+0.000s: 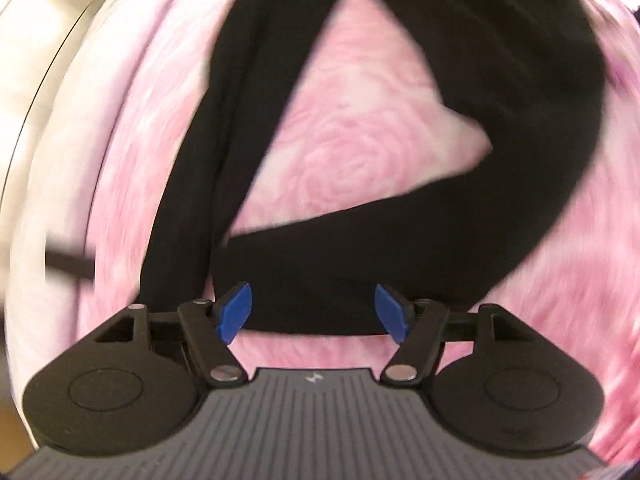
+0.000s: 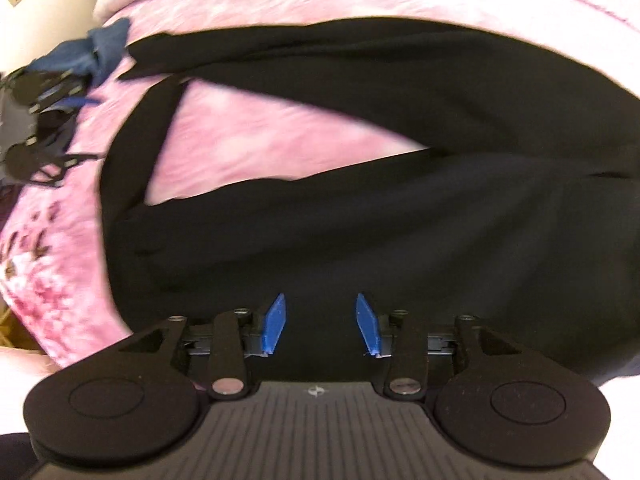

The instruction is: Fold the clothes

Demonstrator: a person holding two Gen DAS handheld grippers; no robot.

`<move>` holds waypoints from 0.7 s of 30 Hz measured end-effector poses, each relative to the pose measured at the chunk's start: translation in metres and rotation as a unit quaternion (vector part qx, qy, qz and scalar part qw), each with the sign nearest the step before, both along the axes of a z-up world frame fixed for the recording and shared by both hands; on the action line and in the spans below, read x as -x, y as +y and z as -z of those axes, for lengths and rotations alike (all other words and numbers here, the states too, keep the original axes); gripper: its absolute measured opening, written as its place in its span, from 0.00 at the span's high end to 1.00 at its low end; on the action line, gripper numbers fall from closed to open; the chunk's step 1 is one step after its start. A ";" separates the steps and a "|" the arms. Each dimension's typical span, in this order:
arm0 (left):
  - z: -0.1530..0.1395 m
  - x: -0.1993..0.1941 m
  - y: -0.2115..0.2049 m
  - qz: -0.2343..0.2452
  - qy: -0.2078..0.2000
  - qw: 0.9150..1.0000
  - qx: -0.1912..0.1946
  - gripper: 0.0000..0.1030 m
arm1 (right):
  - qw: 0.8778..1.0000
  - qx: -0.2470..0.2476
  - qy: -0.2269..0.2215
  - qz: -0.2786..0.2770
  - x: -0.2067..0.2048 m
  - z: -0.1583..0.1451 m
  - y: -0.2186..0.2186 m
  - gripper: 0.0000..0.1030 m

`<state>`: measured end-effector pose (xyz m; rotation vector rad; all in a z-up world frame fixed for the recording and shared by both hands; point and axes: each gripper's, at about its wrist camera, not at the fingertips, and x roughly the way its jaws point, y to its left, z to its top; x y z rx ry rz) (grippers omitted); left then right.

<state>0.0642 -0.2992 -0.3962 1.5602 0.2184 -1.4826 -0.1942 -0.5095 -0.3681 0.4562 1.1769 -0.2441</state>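
A black garment, apparently trousers [image 1: 440, 208], lies spread on a pink rose-patterned bedcover [image 1: 352, 148]; its two legs meet at the near end. My left gripper [image 1: 314, 312] is open, its blue pads either side of the near edge of the black cloth, holding nothing. In the right wrist view the same black garment [image 2: 380, 216] fills the middle. My right gripper [image 2: 322, 326] is open just above the wide part of the garment, holding nothing. The left gripper [image 2: 44, 120] shows at the far left edge of that view, blurred.
The pink bedcover [image 2: 280, 128] covers the bed. A blue cloth [image 2: 106, 50] lies at its far left corner in the right wrist view. A white wall or furniture [image 1: 24, 80] lies beyond the bed's left edge.
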 end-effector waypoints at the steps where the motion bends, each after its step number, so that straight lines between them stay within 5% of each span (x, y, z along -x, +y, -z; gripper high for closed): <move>1: 0.004 -0.001 -0.002 0.021 -0.003 1.000 -0.003 0.37 | 1.000 -0.006 0.004 -0.006 -0.008 0.003 0.012 0.57; 8: 0.034 -0.011 -0.019 0.143 0.000 0.989 -0.040 0.44 | 0.998 -0.031 -0.009 -0.048 -0.041 0.006 0.080 0.53; 11: 0.046 -0.008 -0.014 0.224 -0.018 0.972 -0.063 0.48 | 0.998 -0.045 -0.016 -0.052 -0.047 0.012 0.098 0.52; 18: 0.048 -0.015 -0.006 0.366 -0.049 0.927 -0.072 0.43 | 0.999 -0.051 -0.001 -0.011 -0.045 0.023 0.122 0.52; 20: 0.049 -0.021 -0.010 0.374 -0.033 0.924 -0.079 0.43 | 0.999 -0.042 0.004 0.008 -0.045 0.024 0.128 0.52; 21: 0.050 -0.024 -0.012 0.373 -0.023 0.924 -0.085 0.53 | 0.999 -0.034 0.005 0.018 -0.047 0.024 0.133 0.52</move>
